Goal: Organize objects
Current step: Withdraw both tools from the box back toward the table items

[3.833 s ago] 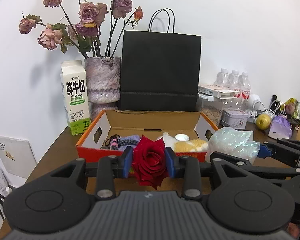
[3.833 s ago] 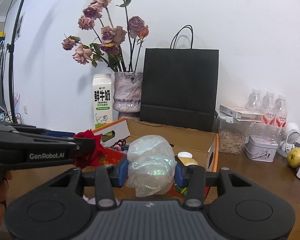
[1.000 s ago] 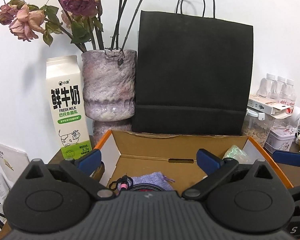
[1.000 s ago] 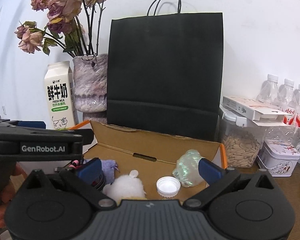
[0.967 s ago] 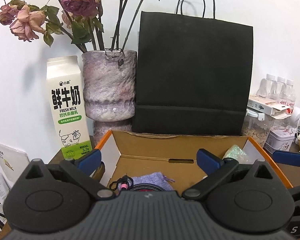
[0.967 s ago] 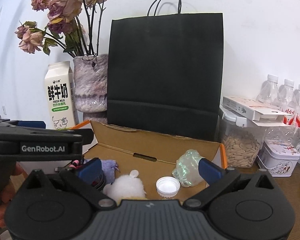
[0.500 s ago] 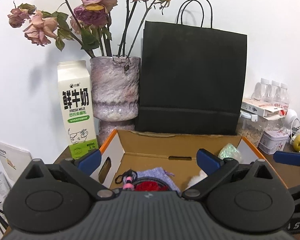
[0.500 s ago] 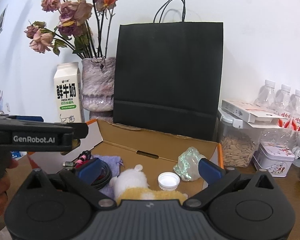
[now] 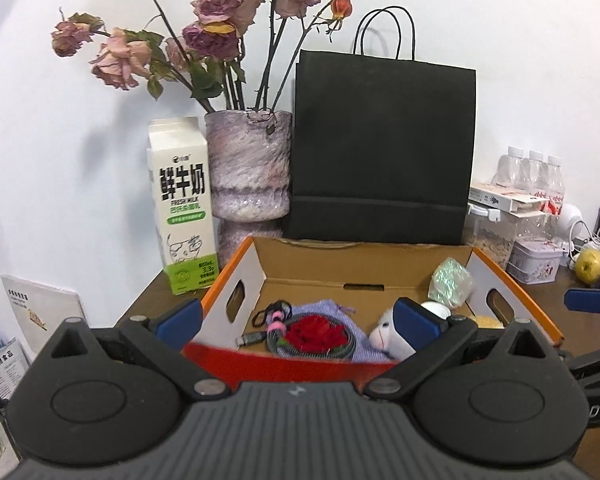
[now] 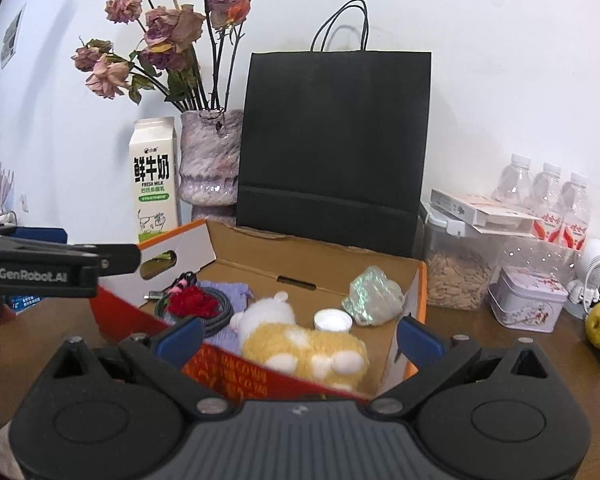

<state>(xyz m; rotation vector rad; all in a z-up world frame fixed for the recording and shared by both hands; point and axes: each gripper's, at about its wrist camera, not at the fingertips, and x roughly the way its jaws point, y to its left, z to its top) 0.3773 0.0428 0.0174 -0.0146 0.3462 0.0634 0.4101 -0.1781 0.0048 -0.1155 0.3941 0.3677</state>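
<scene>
Holding both tools empty, you have the left gripper (image 9: 298, 322) and right gripper (image 10: 300, 334) spread wide before the cardboard box (image 10: 414, 300). Inside it: red rose (image 9: 318, 334) on a coiled cable (image 10: 216, 312) and purple pouch (image 9: 320, 308), plush toy (image 10: 304, 346), white cap (image 10: 333, 320), iridescent wrapper (image 10: 372, 296). Behind it on the brown table (image 10: 500, 356) stand a black bag (image 9: 382, 148), vase (image 9: 248, 170) and milk carton (image 9: 182, 204).

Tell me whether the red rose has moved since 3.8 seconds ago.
Yes. The rose has left the left gripper, now open, and lies in the box, on the purple pouch.
</scene>
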